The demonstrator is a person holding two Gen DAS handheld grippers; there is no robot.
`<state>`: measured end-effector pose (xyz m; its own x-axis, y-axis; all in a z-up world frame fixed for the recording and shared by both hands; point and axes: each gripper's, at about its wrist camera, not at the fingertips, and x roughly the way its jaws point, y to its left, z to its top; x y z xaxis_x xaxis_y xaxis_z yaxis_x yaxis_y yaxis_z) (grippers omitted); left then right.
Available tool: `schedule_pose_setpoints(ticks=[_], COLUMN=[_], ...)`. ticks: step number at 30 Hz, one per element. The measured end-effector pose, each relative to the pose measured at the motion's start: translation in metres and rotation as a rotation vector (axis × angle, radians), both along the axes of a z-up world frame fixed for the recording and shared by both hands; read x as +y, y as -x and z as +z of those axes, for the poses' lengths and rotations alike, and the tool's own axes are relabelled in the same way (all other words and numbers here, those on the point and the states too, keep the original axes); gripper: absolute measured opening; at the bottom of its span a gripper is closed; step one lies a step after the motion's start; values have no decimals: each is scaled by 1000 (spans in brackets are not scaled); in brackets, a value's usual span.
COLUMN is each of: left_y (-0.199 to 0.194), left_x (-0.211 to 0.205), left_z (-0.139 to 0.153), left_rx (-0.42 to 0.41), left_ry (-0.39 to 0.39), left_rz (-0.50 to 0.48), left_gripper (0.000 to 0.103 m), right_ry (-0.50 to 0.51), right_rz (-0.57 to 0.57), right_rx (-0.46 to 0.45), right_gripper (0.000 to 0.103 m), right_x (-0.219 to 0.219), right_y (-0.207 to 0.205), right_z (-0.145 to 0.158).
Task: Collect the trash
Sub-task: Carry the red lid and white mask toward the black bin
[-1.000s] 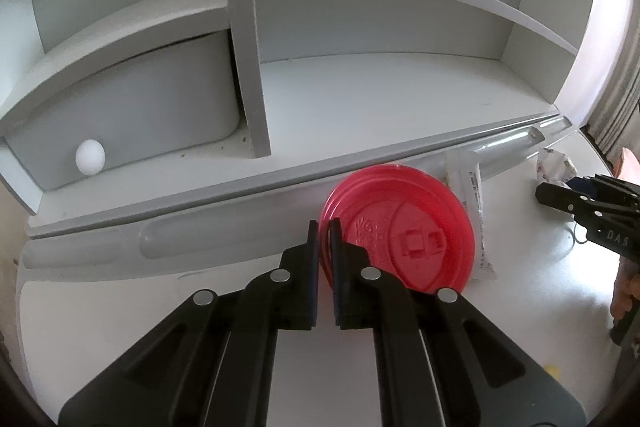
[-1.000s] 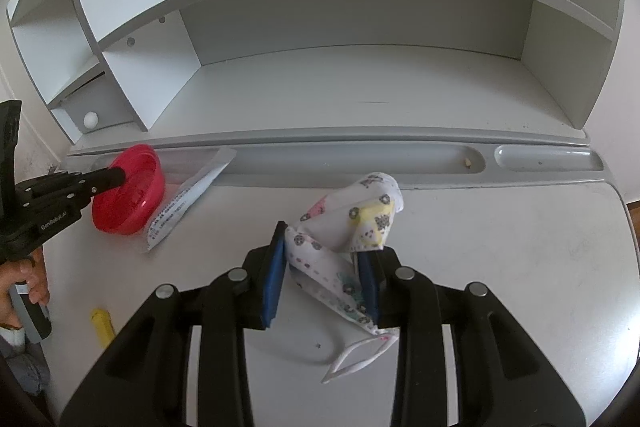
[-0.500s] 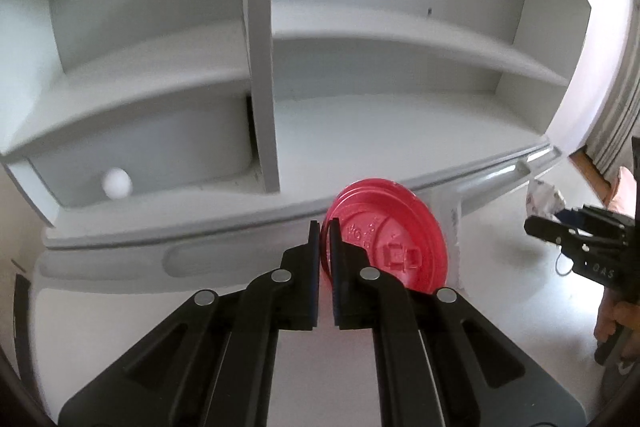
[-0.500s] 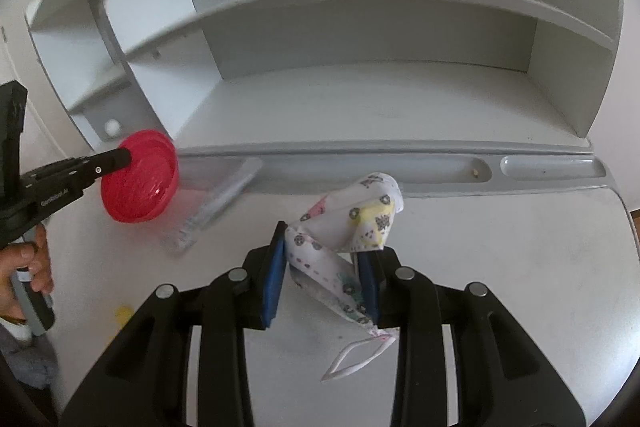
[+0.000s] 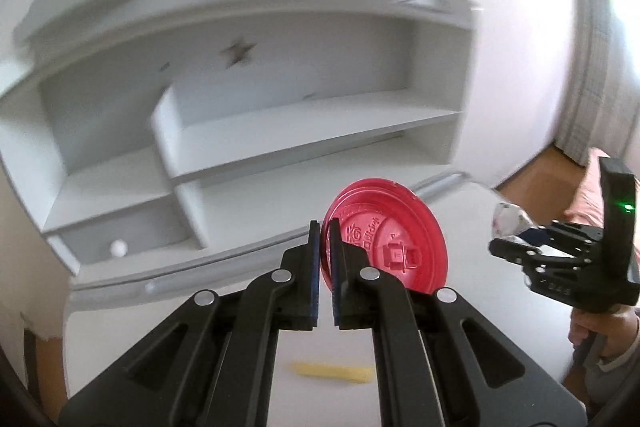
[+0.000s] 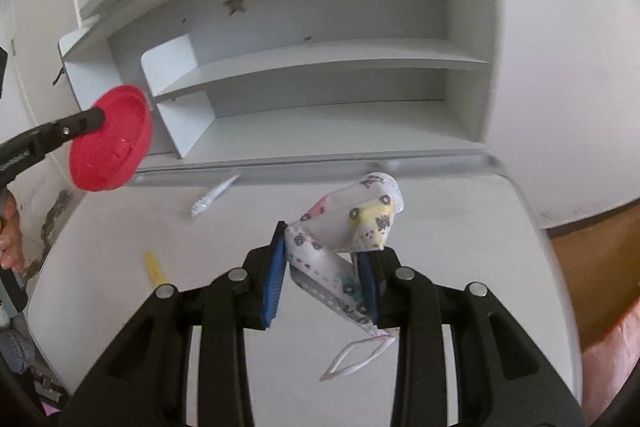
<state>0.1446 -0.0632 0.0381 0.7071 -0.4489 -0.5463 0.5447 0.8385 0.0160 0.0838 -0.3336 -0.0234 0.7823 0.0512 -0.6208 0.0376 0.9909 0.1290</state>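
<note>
My left gripper [image 5: 325,227] is shut on the rim of a red plastic cup lid [image 5: 392,239] and holds it in the air above the white desk; the lid also shows in the right wrist view [image 6: 112,139]. My right gripper [image 6: 323,251] is shut on a crumpled patterned face mask [image 6: 352,215], lifted above the desk, its ear loop [image 6: 356,359] hanging down. The mask in the right gripper also shows in the left wrist view [image 5: 510,223].
On the white desk [image 6: 460,227] lie a clear plastic wrapper [image 6: 212,195] near the pen groove and a small yellow piece [image 6: 154,267], also in the left wrist view [image 5: 334,383]. A white shelf unit [image 6: 320,75] stands behind. Wooden floor [image 6: 592,259] is at the right.
Both grippers have risen and pulled back from the desk with their loads. The lid is higher off the desk, and the wrapper stays behind near the groove.
</note>
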Motion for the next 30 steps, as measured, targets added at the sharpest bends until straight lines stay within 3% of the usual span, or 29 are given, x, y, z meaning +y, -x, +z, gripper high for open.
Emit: schedule_pose_setpoints(ticks=[8,12,14,17,20,23,24,26,27,30], left_y=[104,168,199,237,268,292,300,302,298,286], left_x=[-136,-227,-266,-314,-359,-391,-402,-414,-424,-435], left_z=[-1,-29,-48,-78,-127,-194,-227,-268,-301,-353], left_rx=[1,47,78,121,180,229,206,238,314,434], left_ry=[-12,-63,-95,-158,-243,-367,-438,-502,-539,-583], left_rz=[-327,-546,-643,-751,-823,-853,-843,-839,-830,-797], left_gripper=[3,3,3,3,3,3,3,3,3,3], right_ry=[34,-50,-109,-248,-385,-556,-587,-710,-750,-806], right_rz=[-238,-426,-476,-527,-609,-658,-666,-680,-682,-682], right_rx=[-28,-1,21,109,270,430,466,546,559,614], right_gripper=[33,33,33,33,33,33,33,33,33,33], right_x=[-99,-176,-202,-248,-294,-321,-324,-329,-329,-323], right_y=[130,223,249,282,303,315,316,323,325,325], right_z=[9,-3,-19,-71,-158,-246,-264,-311,-322,-348])
